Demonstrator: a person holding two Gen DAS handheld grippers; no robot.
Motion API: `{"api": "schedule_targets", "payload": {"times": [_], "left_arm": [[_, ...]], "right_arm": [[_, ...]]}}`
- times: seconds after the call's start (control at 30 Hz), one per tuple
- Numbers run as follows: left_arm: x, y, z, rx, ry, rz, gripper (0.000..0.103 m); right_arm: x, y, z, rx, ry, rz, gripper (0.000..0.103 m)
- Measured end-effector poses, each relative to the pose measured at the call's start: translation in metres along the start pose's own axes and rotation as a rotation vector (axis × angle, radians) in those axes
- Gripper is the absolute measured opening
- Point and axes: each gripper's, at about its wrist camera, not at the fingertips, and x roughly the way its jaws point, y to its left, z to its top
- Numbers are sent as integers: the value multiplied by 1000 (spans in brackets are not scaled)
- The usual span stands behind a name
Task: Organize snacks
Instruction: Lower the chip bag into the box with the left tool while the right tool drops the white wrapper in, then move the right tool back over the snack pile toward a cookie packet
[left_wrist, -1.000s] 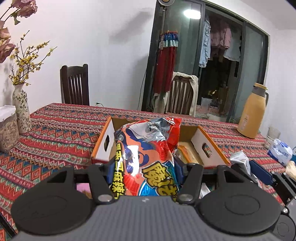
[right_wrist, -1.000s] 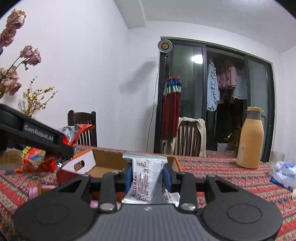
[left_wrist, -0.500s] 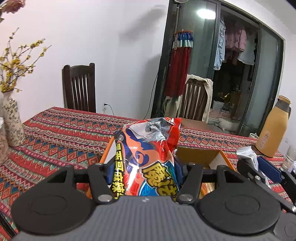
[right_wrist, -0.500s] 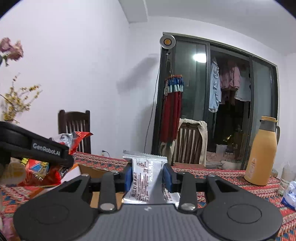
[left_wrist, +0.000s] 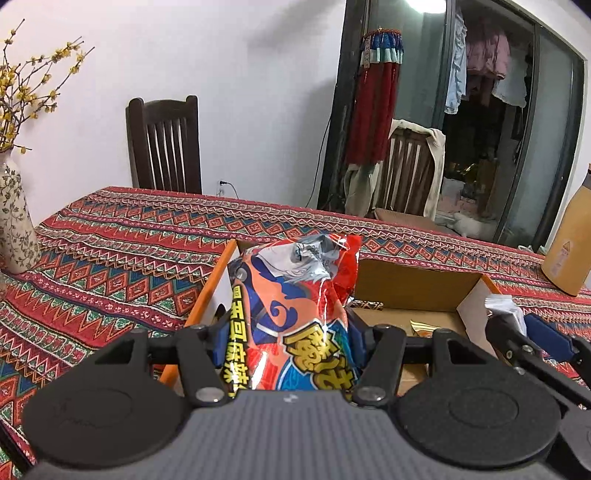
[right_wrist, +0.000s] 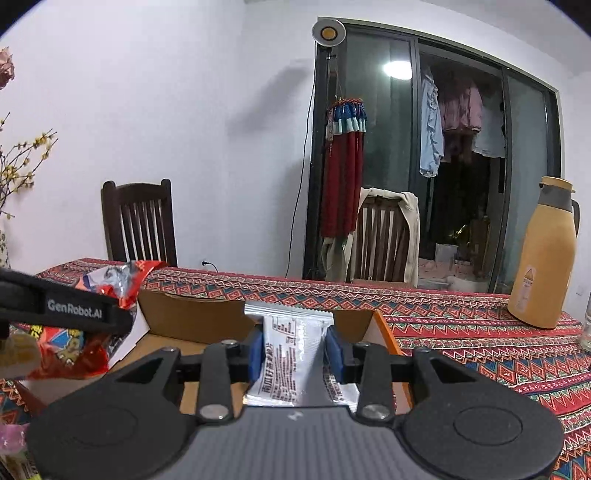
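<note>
My left gripper (left_wrist: 288, 339) is shut on a red and orange snack bag (left_wrist: 295, 310) and holds it upright over the near left part of an open cardboard box (left_wrist: 413, 291). My right gripper (right_wrist: 295, 350) is shut on a small silver snack packet (right_wrist: 291, 354) and holds it above the box (right_wrist: 192, 317). In the right wrist view the left gripper (right_wrist: 74, 310) with its bag (right_wrist: 66, 350) shows at the left. In the left wrist view the right gripper (left_wrist: 524, 336) with its packet (left_wrist: 502, 306) shows at the right, over the box's right side.
The box stands on a table with a red patterned cloth (left_wrist: 122, 240). A tan thermos (right_wrist: 543, 258) stands at the right. A flower vase (left_wrist: 14, 225) stands at the left. Two wooden chairs (left_wrist: 166, 144) are behind the table. Some packets lie inside the box (left_wrist: 421, 328).
Both grippers have moved forward and down toward the box with their snacks still held. The box now lies right beneath them.
</note>
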Motion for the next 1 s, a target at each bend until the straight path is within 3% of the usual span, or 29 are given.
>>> {"api": "schedule_targets", "payload": {"times": [0.17,0.2,0.23,0.27,0.3,0.33,1.0], "left_arm": [[-10,-2,-1,-11,-49,6,62],[-12,-1,0,-18,-57,3,67],[-14,0,-1,-25,-69,7,71],[-15,2,0,-33,-81,14,87],[-18,3,-1,-43,-97,22,103],[-22,4,-1,-50,-118,27,103],[-52,8,-2,-75,-174,-34,103]], "right_arm": [[-3,-2,-2,16,15,8,40],[-4,-3,-2,21,17,11,49],[-5,-5,-2,26,14,9,66],[-7,-6,-1,33,9,2,77],[-8,-7,-1,41,2,-4,97],[-10,-9,-1,50,-5,-6,103],[-31,-15,0,108,-23,0,103]]}}
